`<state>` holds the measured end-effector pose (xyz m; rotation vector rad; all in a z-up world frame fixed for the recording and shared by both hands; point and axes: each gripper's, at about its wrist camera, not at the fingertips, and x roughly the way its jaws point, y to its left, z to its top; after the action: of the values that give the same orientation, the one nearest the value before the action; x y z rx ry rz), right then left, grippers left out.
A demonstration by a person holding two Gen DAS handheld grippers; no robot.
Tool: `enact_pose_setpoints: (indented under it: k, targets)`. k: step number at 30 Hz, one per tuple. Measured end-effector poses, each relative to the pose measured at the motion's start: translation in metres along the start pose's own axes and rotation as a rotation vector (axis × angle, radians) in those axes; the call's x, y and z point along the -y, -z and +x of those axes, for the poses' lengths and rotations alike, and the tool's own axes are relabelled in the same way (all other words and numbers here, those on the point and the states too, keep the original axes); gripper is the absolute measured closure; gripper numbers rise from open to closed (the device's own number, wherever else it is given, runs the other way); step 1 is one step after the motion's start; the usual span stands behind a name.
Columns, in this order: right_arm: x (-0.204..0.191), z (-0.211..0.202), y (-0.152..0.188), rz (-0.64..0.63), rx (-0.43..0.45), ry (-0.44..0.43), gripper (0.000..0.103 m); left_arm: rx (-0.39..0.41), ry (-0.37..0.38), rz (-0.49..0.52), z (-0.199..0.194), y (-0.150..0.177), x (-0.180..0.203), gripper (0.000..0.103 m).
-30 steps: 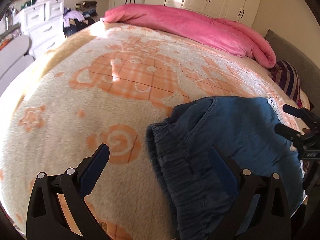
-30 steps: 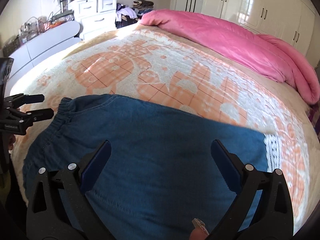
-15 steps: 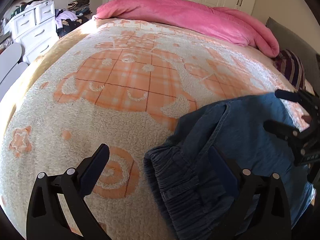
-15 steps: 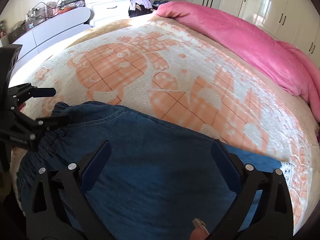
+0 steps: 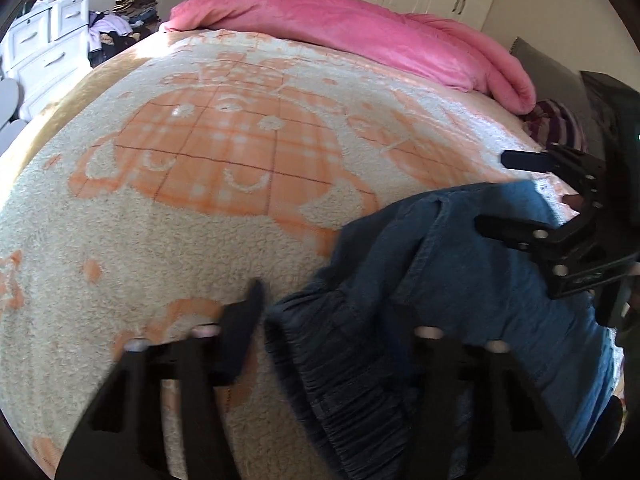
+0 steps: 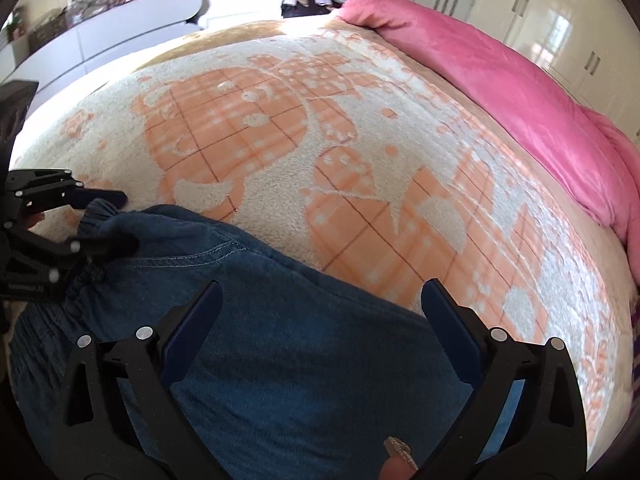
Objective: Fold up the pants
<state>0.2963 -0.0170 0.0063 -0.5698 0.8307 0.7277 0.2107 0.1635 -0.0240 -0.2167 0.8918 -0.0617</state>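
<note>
Blue denim pants (image 6: 288, 360) lie on the near edge of the bed, gathered elastic waistband (image 5: 340, 380) to the left. In the left wrist view my left gripper (image 5: 328, 312) is blurred, its jaws partly closed around the waistband corner; the right finger is hidden in the cloth. In the right wrist view the left gripper (image 6: 116, 220) straddles the bunched waistband. My right gripper (image 6: 320, 312) is open over the pants' leg, jaws wide apart, holding nothing. It also shows in the left wrist view (image 5: 512, 192), open above the raised fabric.
The bed carries a cream and orange fleece blanket (image 5: 224, 152). A pink duvet (image 5: 360, 28) lies along the far side. A striped pillow (image 5: 560, 124) sits at the right. White drawers (image 5: 44, 52) and wardrobes (image 6: 560, 28) stand beyond.
Both grippers have moved forward and lower over the pants. My left gripper's jaws have narrowed around the waistband corner, and the fabric there has bunched up. The right gripper stays open.
</note>
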Motion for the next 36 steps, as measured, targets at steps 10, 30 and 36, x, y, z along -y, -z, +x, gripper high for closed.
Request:
enact_pose_setpoints:
  k: [10, 30, 36]
  targets:
    - [-0.025, 0.016, 0.0, -0.213, -0.019, 0.019, 0.015, 0.125, 0.016, 0.098, -0.034, 0.005, 0.021, 0.07]
    - [-0.043, -0.09, 0.062, -0.047, 0.189, -0.064, 0.1, 0.219, -0.043, 0.208, -0.073, 0.024, 0.047, 0.068]
    - [-0.055, -0.143, 0.095, 0.019, 0.265, -0.081, 0.1, 0.294, -0.099, 0.306, -0.109, 0.044, 0.078, 0.068]
